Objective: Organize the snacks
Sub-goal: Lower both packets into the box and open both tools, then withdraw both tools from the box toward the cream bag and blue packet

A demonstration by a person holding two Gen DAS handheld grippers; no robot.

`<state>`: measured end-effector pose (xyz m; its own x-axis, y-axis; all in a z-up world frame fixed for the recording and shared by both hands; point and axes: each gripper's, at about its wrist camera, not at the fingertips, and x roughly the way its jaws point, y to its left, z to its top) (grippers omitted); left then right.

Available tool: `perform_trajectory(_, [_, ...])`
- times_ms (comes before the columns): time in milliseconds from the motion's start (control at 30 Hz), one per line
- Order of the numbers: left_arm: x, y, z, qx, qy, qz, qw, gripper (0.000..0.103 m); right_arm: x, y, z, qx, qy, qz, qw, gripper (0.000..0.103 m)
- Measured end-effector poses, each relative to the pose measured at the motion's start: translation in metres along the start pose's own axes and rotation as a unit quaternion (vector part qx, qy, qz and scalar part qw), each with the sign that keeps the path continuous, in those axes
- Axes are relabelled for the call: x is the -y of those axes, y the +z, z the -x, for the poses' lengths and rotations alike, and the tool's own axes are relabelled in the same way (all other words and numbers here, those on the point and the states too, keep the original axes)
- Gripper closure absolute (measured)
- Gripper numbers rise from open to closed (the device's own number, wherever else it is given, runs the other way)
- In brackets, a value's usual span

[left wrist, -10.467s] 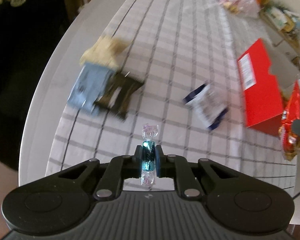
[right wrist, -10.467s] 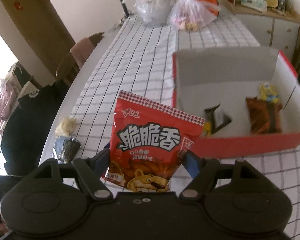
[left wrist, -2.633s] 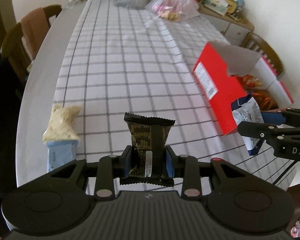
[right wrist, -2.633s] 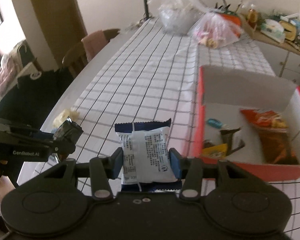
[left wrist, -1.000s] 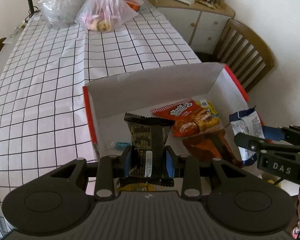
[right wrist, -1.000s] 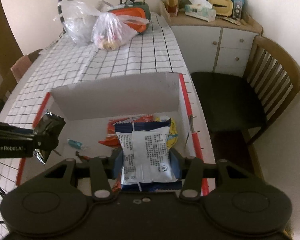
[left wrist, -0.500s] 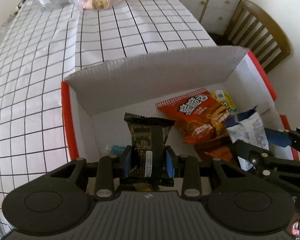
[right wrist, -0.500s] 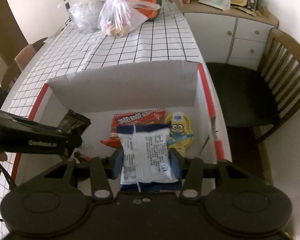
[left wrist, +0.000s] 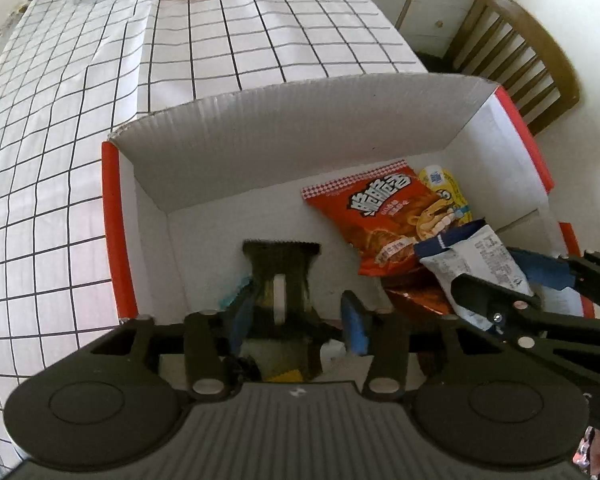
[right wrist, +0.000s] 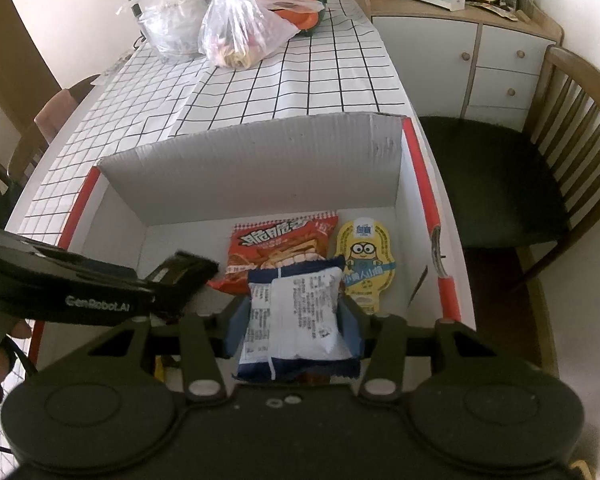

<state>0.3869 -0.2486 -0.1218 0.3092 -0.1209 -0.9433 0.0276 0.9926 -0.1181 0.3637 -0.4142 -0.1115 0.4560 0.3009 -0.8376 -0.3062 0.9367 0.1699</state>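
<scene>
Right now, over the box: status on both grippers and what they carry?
Left gripper open, black packet loose between its fingers. Right gripper shut on white packet. Both over red box; red bag and yellow pouch lie beneath.

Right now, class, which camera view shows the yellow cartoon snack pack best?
The right wrist view: the yellow cartoon pack lies nearly whole on the box floor. In the left wrist view, the red chip bag covers most of it.

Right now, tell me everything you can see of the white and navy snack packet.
The white and navy snack packet is a puffy, pillow-shaped foil pouch: white middle with small dark print, navy crimped ends. It stands upright, pinched at its sides by the right hand-held gripper, above the red-edged cardboard box, in front of the red chip bag.
</scene>
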Motion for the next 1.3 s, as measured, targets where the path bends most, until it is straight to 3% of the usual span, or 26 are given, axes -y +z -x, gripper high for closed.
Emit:
perform_trajectory(333, [-0.004, -0.017, 0.032, 0.04, -0.02, 0.001, 0.999, 0.04, -0.005, -0.01, 0.029, 0.026, 0.013, 0.005, 1.0, 0.04])
perform_trajectory(433, [-0.006, -0.025, 0.046, 0.057, -0.026, -0.001, 0.998, 0.04, -0.01, -0.014, 0.042, 0.043, 0.016, 0.008, 0.999, 0.021])
perform_trajectory(667, [-0.016, -0.048, 0.082, 0.1, -0.028, -0.008, 0.9946, 0.034, -0.028, -0.02, 0.072, 0.072, 0.033, 0.015, 0.997, 0.02])
perform_trajectory(767, [-0.024, -0.058, 0.097, 0.116, -0.029, -0.006, 0.9928, 0.032, -0.039, -0.023, 0.084, 0.086, 0.04, 0.02, 0.995, 0.01])
perform_trajectory(833, [-0.03, -0.066, 0.108, 0.129, -0.032, -0.005, 0.9912, 0.031, -0.049, -0.025, 0.091, 0.095, 0.043, 0.026, 0.994, 0.009])
perform_trajectory(967, [-0.043, -0.079, 0.127, 0.152, -0.036, -0.004, 0.9878, 0.021, -0.068, -0.026, 0.101, 0.105, 0.051, 0.031, 0.993, 0.004])
perform_trajectory(1167, [-0.07, -0.102, 0.149, 0.175, -0.042, 0.003, 0.9837, 0.019, -0.099, -0.028, 0.109, 0.119, 0.064, 0.04, 0.99, 0.0])
perform_trajectory(1300, [-0.091, -0.119, 0.16, 0.189, -0.046, 0.012, 0.9809, 0.009, -0.122, -0.032, 0.108, 0.119, 0.078, 0.044, 0.989, 0.0])
